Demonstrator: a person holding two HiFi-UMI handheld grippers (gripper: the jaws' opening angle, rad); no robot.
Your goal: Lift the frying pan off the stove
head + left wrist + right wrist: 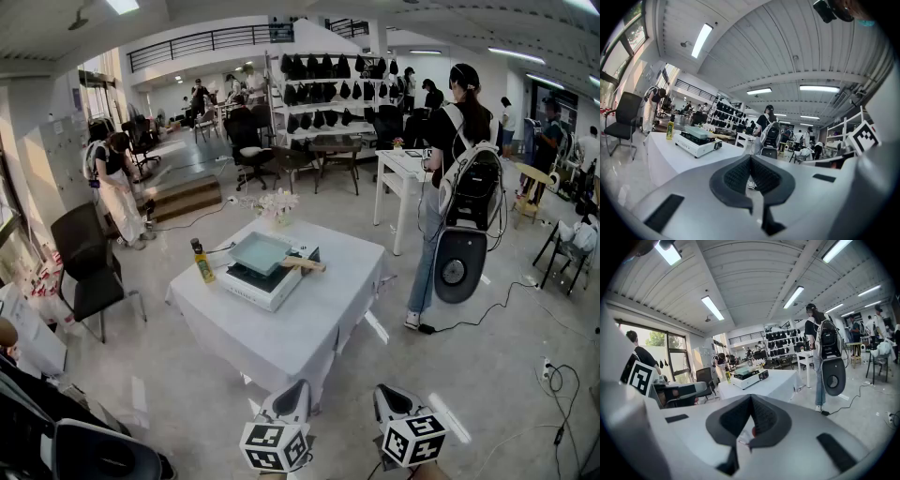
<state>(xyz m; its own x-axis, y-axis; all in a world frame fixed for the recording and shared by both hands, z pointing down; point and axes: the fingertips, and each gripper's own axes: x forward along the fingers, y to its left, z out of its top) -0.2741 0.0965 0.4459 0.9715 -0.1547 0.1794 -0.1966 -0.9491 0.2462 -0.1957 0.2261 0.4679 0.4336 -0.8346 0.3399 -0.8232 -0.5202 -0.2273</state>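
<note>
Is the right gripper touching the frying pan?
Apart. Head view shows floor and tablecloth between the right gripper and the pan on the stove.

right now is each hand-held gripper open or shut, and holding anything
Left hand-held gripper: shut, holding nothing.
Right hand-held gripper: shut, holding nothing.

A square pale-green frying pan (260, 251), its wooden handle (305, 264) pointing right, sits flat on the white stove (253, 289).
</note>
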